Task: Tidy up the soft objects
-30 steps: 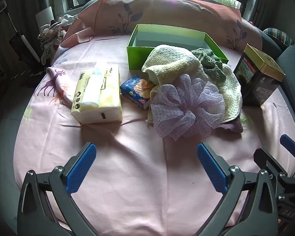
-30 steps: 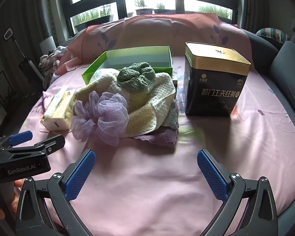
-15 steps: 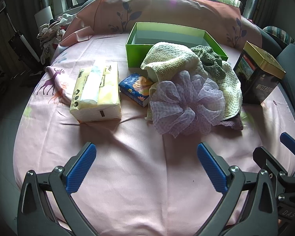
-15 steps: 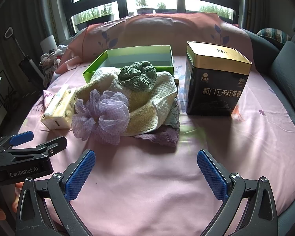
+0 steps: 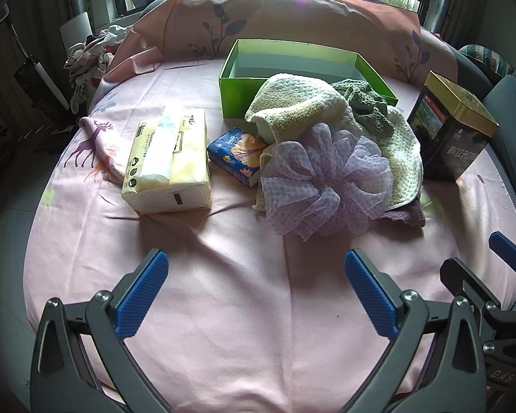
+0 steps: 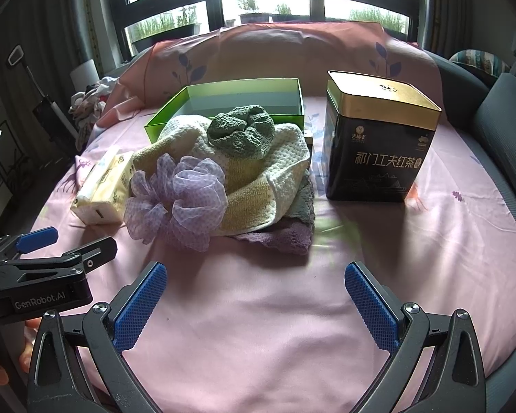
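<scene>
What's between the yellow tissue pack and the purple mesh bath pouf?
A small blue tissue packet, seen in the left wrist view, partly tucked under the cream towel.

The supporting surface was a bed covered by a pink sheet [image 5: 244, 309] printed with a purple deer at the left of the left wrist frame. Directly on the sheet lay a yellow tissue pack [image 5: 168, 168] at centre left, and a small blue tissue packet [image 5: 235, 156] just right of it, touching the towel heap. An open green box [image 5: 237, 99] stood at upper centre, before a pink pillow [image 5: 292, 17]. A purple cloth [image 6: 278, 237] formed the bottom of the heap at centre, resting on the sheet. A black tin with a gold lid [image 6: 378, 158] stood at right, near the heap but apart from it.
</scene>
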`<state>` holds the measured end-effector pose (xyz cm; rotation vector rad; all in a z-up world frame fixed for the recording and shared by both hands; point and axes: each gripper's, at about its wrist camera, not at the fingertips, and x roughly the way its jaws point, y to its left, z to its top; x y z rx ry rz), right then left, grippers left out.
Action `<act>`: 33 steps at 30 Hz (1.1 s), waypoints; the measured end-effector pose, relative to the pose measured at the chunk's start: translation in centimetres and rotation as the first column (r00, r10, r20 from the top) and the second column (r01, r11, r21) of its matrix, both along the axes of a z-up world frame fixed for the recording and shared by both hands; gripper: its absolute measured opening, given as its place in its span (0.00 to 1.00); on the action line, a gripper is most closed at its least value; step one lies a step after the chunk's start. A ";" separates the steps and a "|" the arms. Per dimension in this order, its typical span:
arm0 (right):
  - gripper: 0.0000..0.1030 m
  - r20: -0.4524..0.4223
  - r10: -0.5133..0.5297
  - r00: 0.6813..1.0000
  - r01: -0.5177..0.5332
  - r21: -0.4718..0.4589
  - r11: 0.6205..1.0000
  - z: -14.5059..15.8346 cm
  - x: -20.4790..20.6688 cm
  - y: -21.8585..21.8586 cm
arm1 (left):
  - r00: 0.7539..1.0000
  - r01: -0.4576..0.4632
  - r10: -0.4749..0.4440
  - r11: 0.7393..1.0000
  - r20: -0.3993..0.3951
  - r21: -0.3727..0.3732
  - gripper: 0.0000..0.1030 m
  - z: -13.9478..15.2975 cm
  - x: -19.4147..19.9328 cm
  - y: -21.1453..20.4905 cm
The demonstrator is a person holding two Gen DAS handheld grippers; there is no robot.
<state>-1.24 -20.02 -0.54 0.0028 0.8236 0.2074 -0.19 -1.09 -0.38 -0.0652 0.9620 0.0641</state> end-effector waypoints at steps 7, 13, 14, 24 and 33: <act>1.00 -0.002 0.000 1.000 0.000 -0.001 1.000 0.1 0.0 0.1 | 1.000 0.003 -0.003 1.000 -0.001 -0.002 0.99 -0.1 0.1 0.0; 1.00 -0.003 0.004 1.000 -0.004 -0.001 1.000 -0.4 0.0 0.1 | 1.000 0.004 -0.004 1.000 -0.004 -0.006 0.99 -0.2 0.3 0.0; 1.00 -0.003 0.004 1.000 -0.004 0.001 1.000 -0.2 0.0 0.1 | 1.000 0.003 -0.003 1.000 -0.003 -0.007 0.99 -0.2 0.3 0.0; 1.00 -0.009 0.004 1.000 -0.004 -0.001 1.000 -0.8 0.1 0.1 | 1.000 0.002 -0.002 0.999 -0.003 -0.053 0.99 -0.4 0.7 0.3; 1.00 -0.023 0.027 0.999 -0.027 0.007 1.000 -1.5 0.7 0.1 | 1.000 0.028 -0.028 0.985 0.006 -0.169 0.99 -0.7 1.4 0.9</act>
